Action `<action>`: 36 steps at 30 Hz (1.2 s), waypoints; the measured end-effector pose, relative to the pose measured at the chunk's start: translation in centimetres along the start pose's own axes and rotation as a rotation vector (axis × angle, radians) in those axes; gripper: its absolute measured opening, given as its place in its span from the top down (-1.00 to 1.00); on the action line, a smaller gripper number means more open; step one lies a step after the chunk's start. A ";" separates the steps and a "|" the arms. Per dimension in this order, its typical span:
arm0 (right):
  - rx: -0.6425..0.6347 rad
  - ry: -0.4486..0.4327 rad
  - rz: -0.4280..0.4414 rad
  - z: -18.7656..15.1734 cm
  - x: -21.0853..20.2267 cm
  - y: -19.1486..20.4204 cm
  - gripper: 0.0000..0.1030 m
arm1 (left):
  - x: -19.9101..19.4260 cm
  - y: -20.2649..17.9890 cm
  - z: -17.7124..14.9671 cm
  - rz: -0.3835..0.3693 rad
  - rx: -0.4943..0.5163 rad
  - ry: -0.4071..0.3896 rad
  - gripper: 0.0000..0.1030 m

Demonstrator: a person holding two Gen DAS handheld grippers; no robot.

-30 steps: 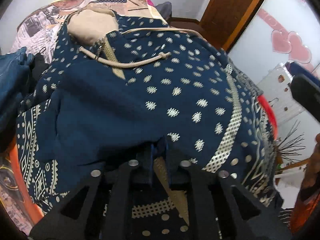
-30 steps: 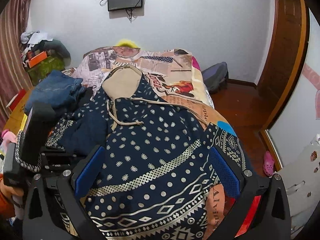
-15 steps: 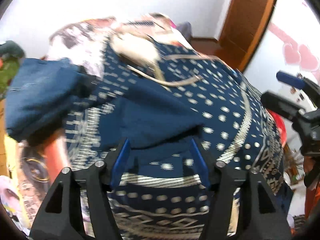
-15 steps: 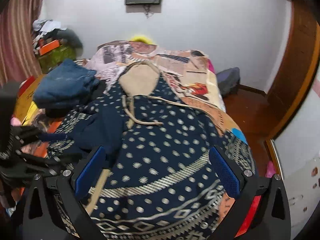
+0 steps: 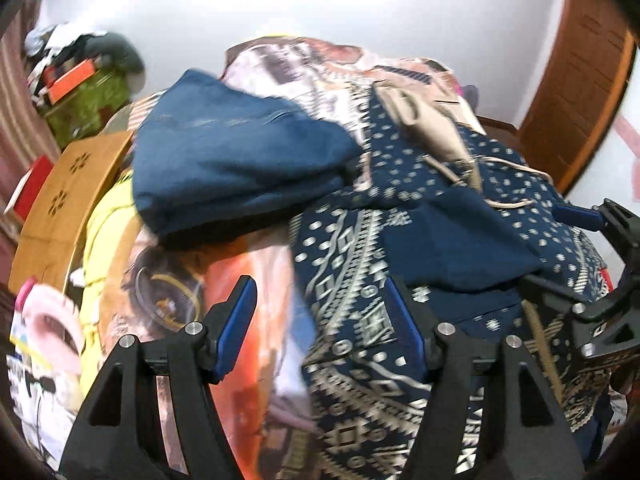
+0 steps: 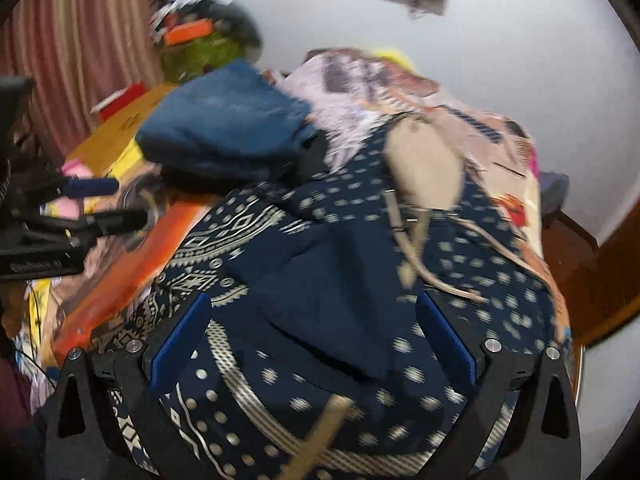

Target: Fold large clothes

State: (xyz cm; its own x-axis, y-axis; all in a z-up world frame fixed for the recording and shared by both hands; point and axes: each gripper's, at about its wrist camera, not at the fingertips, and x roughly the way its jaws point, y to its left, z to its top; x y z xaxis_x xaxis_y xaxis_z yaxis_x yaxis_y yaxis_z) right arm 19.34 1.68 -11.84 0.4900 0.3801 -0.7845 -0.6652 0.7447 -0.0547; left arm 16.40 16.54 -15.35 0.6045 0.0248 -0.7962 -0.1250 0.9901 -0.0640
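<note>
White wall bounds the far end of a bed with a printed orange cover (image 5: 256, 280), where the navy, cream-patterned hooded garment (image 6: 360, 280) lies spread, folded blue denim (image 5: 240, 168) beside its left edge. Left gripper (image 5: 316, 328), jaws just opened and empty, hangs over the garment's left border; right gripper (image 6: 312, 328) stands wide, nothing clamped.

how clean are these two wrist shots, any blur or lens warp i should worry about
Left wrist view: motion blur smears the bedspread and the patterned navy garment; the fisheye bends the wooden door and darkens the corners. Right wrist view: blurrier, the garment's dots streak and the folded jeans look soft, while the right gripper stays sharp.
</note>
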 end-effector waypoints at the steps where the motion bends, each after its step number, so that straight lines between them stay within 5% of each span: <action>1: -0.022 0.014 0.006 0.1 0.9 0.6 -0.93 | 0.2 0.4 -0.3 0.003 -0.008 0.003 -0.26; 5: -0.093 0.101 0.038 0.4 4.1 2.5 -0.44 | 1.8 1.5 -1.6 -0.014 -0.047 0.047 -0.26; 17: -0.043 0.230 0.049 0.3 10.1 1.9 -0.42 | 5.3 0.8 -3.2 -0.012 -0.043 0.115 -0.26; 19: -0.013 0.220 0.049 0.5 10.0 1.2 -0.12 | 5.3 0.7 -3.1 -0.009 -0.042 0.111 -0.26; 21: 0.009 0.211 0.057 0.6 9.8 0.6 0.44 | 5.3 0.6 -2.9 -0.007 -0.041 0.107 -0.26; 23: 0.051 0.205 0.070 0.9 9.3 -0.2 0.78 | 5.2 0.5 -2.7 -0.002 -0.040 0.103 -0.26; 30: 0.249 0.089 0.094 1.3 5.0 -4.8 0.81 | 5.7 0.0 -2.5 0.012 -0.042 0.112 -0.26; 36: 0.326 -0.101 0.030 1.1 -2.5 -9.2 0.81 | 7.3 -1.0 -2.9 0.035 -0.016 0.151 -0.26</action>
State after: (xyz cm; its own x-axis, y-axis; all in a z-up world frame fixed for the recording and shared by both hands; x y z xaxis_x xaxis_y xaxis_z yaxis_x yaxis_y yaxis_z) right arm 24.82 -5.51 -8.65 0.5375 0.4447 -0.7165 -0.4731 0.8623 0.1804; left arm 18.64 15.30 -22.86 0.4743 0.0374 -0.8796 -0.1574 0.9866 -0.0430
